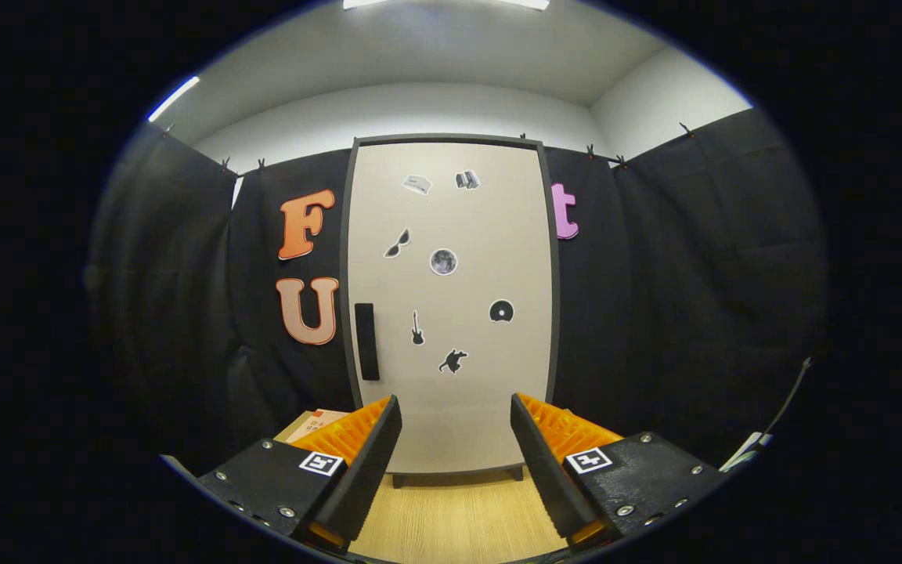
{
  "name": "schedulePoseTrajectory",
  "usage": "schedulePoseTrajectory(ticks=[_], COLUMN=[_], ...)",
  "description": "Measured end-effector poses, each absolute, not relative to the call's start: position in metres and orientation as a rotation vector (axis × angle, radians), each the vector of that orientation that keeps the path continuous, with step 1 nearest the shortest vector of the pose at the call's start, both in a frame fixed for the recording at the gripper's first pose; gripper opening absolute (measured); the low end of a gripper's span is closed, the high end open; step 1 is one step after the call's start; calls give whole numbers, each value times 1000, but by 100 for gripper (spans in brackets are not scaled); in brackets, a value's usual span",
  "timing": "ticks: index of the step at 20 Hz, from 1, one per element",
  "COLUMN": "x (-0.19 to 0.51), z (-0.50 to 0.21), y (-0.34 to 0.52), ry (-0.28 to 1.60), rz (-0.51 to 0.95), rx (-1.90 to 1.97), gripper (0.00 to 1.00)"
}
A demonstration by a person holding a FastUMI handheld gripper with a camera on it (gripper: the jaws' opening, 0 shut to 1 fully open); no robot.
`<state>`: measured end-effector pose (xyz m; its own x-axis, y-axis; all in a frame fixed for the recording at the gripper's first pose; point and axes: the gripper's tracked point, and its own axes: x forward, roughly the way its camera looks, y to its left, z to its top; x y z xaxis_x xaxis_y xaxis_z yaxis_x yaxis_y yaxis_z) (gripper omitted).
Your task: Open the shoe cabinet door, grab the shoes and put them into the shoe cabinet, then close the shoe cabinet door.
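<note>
The shoe cabinet [451, 313] stands straight ahead, a tall cream unit with a dark frame and short feet on the wood floor. Its door is closed and carries several small black stickers. A black vertical handle [366, 341] sits on the door's left side, at mid height. My gripper [456, 419] is open, some way back from the cabinet, and nothing lies between its fingers. The lower part of the door shows through the gap between them.
A cardboard box [312, 425] sits on the floor left of the cabinet, partly behind my left finger. Black cloth walls close in on both sides. A thin cable [780, 411] runs down at the right. Light wood floor [459, 517] stretches before the cabinet.
</note>
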<state>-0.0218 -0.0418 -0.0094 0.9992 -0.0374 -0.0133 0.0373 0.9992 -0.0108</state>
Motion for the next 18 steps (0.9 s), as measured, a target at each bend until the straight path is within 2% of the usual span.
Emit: schedulePoseTrajectory(ticks=[18], x=[-34], z=[-6], y=[-48], ry=[9], rz=[-47], rx=[-16], gripper=[88])
